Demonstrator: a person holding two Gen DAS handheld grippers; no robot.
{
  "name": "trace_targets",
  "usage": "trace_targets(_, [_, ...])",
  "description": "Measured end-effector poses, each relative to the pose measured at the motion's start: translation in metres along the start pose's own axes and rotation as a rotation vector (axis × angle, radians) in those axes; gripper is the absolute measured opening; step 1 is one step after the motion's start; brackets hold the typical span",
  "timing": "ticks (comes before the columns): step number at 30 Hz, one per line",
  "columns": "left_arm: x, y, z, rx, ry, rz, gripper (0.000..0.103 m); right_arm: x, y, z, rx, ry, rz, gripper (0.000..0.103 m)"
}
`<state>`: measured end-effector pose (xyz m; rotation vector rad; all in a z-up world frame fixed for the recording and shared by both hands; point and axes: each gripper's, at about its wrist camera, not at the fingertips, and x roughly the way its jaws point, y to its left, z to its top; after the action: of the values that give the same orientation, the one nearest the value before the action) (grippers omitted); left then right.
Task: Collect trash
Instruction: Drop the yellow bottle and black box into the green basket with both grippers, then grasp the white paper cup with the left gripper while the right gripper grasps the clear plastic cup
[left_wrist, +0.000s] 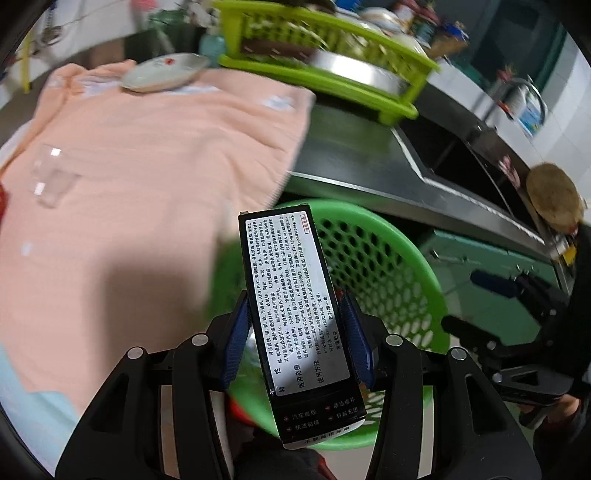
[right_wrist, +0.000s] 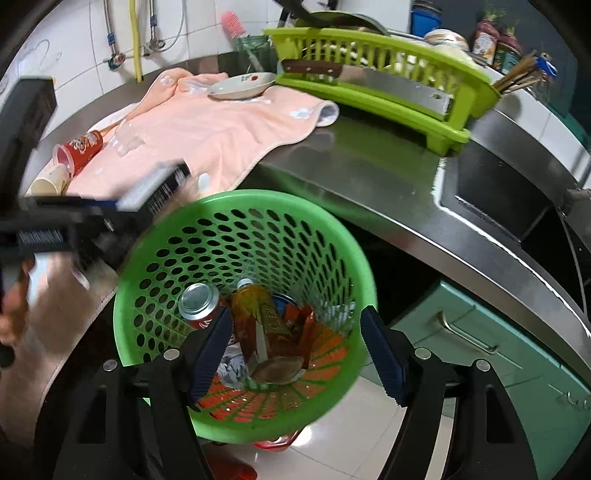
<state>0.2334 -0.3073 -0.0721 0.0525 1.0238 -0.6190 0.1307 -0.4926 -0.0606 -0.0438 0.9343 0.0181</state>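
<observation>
My left gripper is shut on a long black box with a white printed label, held over the near rim of the green perforated basket. In the right wrist view the box and left gripper show blurred at the basket's left rim. My right gripper is open and empty above the basket, which holds a can, an amber bottle and wrappers. A red cup, a paper cup and a clear plastic cup lie on the pink towel.
A white dish sits on the towel's far end. A lime dish rack with a cleaver stands on the steel counter. The sink is to the right, green cabinets below.
</observation>
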Motion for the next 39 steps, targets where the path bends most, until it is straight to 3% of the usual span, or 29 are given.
trace_targets(7, [0.025,-0.018,-0.010,0.014,0.065,-0.022,0.051,-0.009,-0.009,-0.006,0.015,-0.014,-0.007,0.070])
trace_targets(10, [0.024,-0.020,-0.011,0.019,0.059,-0.023,0.061,-0.010,-0.009,-0.007,0.016,-0.016,-0.008,0.070])
trace_targets(18, [0.006,-0.007,-0.014,0.018,0.035,-0.019,0.061,-0.009,0.006,0.001,-0.010,-0.022,0.006,0.070])
trace_targets(28, [-0.050,0.055,-0.022,-0.060,-0.048,0.060,0.061,0.003,0.056,0.039,-0.069,-0.031,0.083,0.070])
trace_targets(39, [-0.121,0.146,-0.036,-0.179,-0.154,0.198,0.061,0.033,0.143,0.113,-0.087,-0.013,0.252,0.070])
